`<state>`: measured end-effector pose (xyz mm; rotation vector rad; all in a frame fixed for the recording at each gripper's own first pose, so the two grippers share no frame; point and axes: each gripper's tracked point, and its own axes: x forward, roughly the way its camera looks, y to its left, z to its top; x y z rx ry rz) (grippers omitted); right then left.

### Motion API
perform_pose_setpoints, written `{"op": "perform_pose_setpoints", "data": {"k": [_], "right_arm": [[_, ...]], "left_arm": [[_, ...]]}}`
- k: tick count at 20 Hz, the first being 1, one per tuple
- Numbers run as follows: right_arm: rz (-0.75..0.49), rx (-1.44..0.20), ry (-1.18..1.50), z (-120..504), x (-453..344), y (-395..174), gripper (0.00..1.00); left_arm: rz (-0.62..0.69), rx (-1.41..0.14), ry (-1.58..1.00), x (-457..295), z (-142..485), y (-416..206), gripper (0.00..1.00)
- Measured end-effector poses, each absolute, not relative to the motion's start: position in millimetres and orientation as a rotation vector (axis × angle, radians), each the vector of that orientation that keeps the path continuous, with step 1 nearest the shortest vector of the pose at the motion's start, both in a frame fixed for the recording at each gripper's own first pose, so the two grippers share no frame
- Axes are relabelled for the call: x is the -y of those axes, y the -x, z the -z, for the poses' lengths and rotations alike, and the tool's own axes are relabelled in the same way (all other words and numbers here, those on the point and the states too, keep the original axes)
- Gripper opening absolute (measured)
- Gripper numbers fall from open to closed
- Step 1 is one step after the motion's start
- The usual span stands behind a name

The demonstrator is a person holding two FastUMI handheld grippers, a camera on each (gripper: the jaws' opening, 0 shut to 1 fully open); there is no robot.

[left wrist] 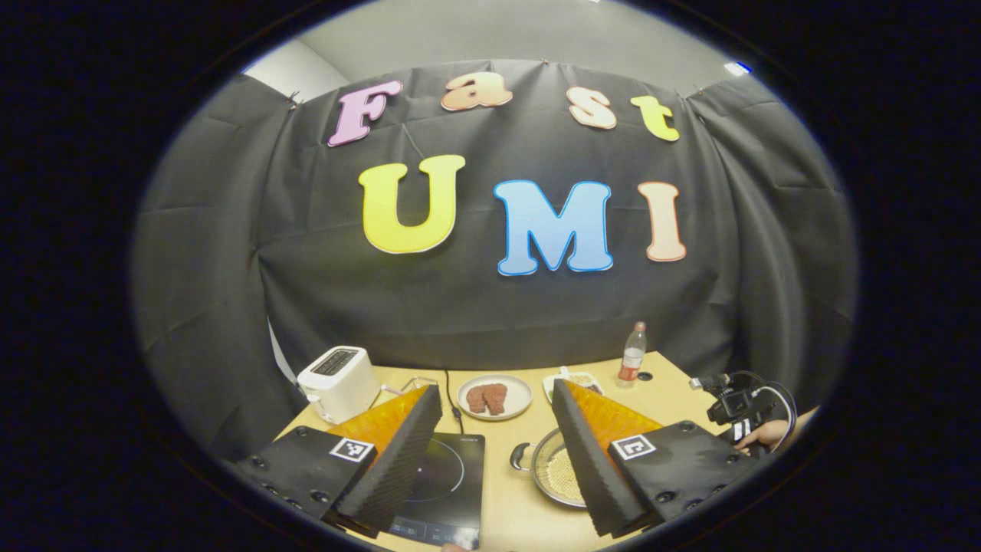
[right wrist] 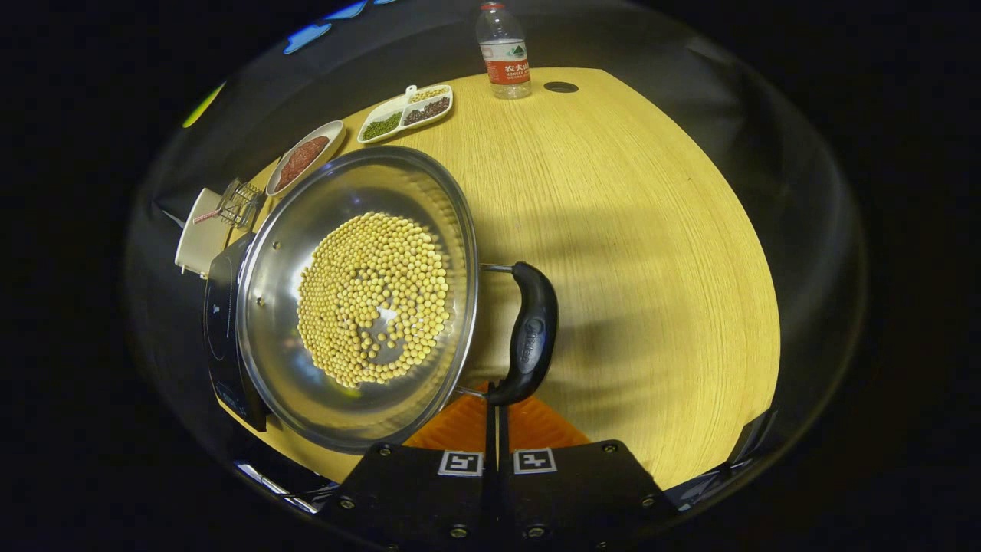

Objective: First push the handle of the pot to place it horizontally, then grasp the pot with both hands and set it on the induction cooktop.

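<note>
Left gripper (left wrist: 497,437) jaws wide above table (right wrist: 651,230); right gripper (right wrist: 497,410) jaws closed at pot (right wrist: 306,368) handle (right wrist: 530,333).

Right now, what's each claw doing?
Left claw: open, holding nothing.
Right claw: shut, empty, tips at the pot handle.

— What is your left gripper (left wrist: 497,429) doing?
— I hold it up high. Its two fingers are spread wide apart, with nothing between them.
— And your right gripper (right wrist: 497,406)?
— Its fingers are pressed close together, down low. From the left gripper view, I see my hand (left wrist: 762,435) holding it, far off.
</note>
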<state>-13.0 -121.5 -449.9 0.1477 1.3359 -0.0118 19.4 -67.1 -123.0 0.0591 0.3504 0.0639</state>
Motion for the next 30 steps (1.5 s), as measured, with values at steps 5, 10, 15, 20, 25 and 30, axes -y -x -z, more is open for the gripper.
{"op": "perform_pose_setpoints", "data": {"k": [5, 10, 15, 20, 25, 30], "right_arm": [[-0.015, -1.333, -0.146, 451, 127, 2, 0.01], [-0.037, -1.327, -0.145, 454, 130, -6, 0.01], [-0.043, -1.325, -0.143, 457, 131, -14, 0.01], [-0.013, -1.315, -0.137, 456, 137, -17, 0.01], [0.061, -1.253, -0.122, 439, 145, -9, 0.01], [0.137, -1.115, -0.113, 403, 146, 8, 0.01]], "left_arm": [[-0.095, -0.369, -0.062, 77, 128, -17, 0.95], [-0.113, -0.376, -0.061, 86, 130, -15, 0.95], [-0.114, -0.384, -0.058, 96, 133, -10, 0.97], [-0.084, -0.393, -0.047, 92, 138, -13, 0.97], [-0.034, -0.402, 0.003, 84, 147, -27, 0.97], [0.053, -0.400, 0.016, 84, 156, -46, 0.95]]}}
